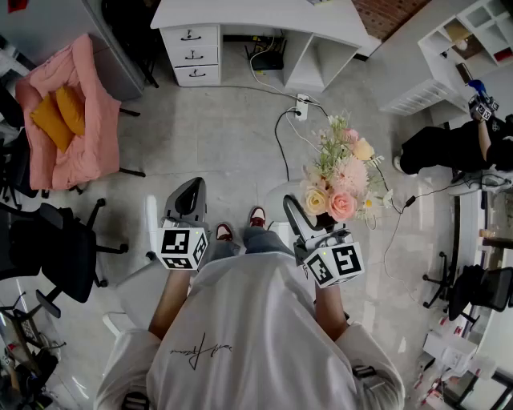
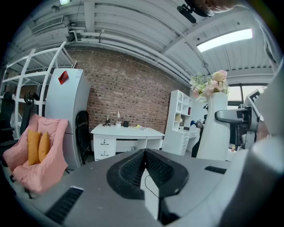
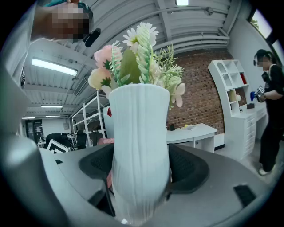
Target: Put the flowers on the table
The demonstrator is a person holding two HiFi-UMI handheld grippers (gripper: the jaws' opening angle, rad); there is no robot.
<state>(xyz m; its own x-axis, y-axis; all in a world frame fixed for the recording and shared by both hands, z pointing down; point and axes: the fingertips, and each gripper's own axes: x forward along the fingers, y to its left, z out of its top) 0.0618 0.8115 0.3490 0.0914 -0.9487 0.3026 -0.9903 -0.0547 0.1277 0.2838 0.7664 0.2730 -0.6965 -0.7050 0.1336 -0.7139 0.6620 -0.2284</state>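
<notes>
A bunch of pink, peach and white flowers point(image 1: 341, 176) stands in a tall ribbed white vase point(image 3: 140, 146). My right gripper point(image 3: 140, 165) is shut on the vase, with a dark pad pressed on each side, and holds it upright in the air. In the head view the right gripper point(image 1: 309, 223) is in front of me, above the floor, and the blooms hide most of the vase. My left gripper point(image 1: 188, 202) is shut and holds nothing; its pads point(image 2: 133, 170) meet. From the left gripper view the vase point(image 2: 213, 126) shows at the right. A white desk point(image 1: 256, 16) stands ahead.
A pink armchair point(image 1: 68, 120) with yellow cushions is at the left, with a black office chair point(image 1: 48, 248) nearer. A power strip and cables point(image 1: 300, 108) lie on the floor ahead. A person point(image 1: 457, 148) stands at the right by white shelves point(image 1: 473, 40).
</notes>
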